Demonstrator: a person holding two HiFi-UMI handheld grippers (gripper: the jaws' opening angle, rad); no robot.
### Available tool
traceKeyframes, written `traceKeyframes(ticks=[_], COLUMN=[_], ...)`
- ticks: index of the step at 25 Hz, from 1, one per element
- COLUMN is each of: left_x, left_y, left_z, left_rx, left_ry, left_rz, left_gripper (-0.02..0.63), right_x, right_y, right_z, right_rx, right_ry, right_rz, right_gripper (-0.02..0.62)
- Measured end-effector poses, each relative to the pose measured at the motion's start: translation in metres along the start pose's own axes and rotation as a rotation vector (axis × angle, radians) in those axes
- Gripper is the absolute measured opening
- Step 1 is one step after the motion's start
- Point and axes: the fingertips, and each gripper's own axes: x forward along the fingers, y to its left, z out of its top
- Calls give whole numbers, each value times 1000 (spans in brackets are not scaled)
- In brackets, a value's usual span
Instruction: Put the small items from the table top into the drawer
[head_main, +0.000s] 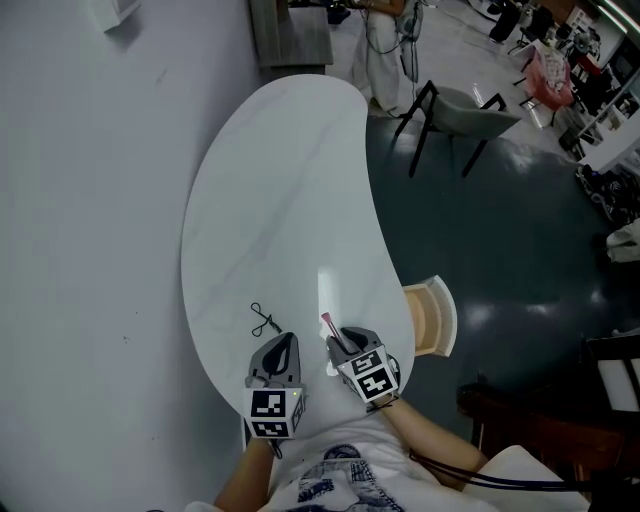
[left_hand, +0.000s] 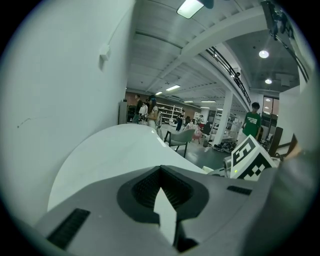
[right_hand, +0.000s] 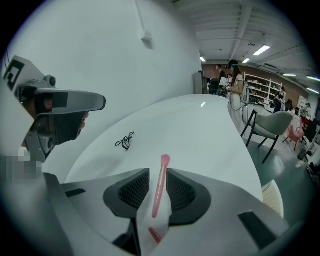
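Work surface: a white, kidney-shaped desk (head_main: 280, 200) set against a pale wall.

Left tongs (head_main: 287, 340): positioned over the near end of the desk, pointing away from the person. In the left gripper view the left tongs (left_hand: 160, 170) have their jaw tips together. Only the white desk surface shows through the slot behind the tips, and no item is between the jaws.

Right tongs (head_main: 343, 342): positioned just beside the left tongs, on the drawer side. In the right gripper view the right tongs (right_hand: 157, 172) have their jaws standing apart.

Task item 1: a slim pink brush (right_hand: 159, 190) lies lengthwise in the gap of the right tongs. A strip of white shows on each side of it, so neither pad presses on it. Its rounded pink head projects past the jaw tips. In the head view the slim pink brush (head_main: 327, 322) points up the desk from the right tongs. Whether it rests flat on the surface cannot be read.

Task item 2: a small black wire clip (head_main: 263, 320) lies on the desk just ahead of the left tongs, apart from both tools.

Receptacle: a pale wooden drawer (head_main: 435, 318) stands pulled out from the desk's right edge, near the right tongs.
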Motion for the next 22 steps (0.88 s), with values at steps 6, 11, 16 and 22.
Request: traceKeyframes(ticks=[6,11,16,22], left_x=[4,5,5,5], left_y=[4,7,10,13], left_z=[-5,-5,-6,-8], left_rx=[-6,-9,-13,-14], left_ry=[14,17,22,26], left_rz=[-2,-1,0,1], left_gripper=[20,20,20,20], right_x=[15,20,23,24], right_y=[1,2,1,-1], right_z=[-12,-19,-24,-24], right_rx=[-10,-46,-50,-58], right_ry=[48,98,123,121], right_rz=[-6,-18,-32,-50], right_gripper=[117,113,99,80])
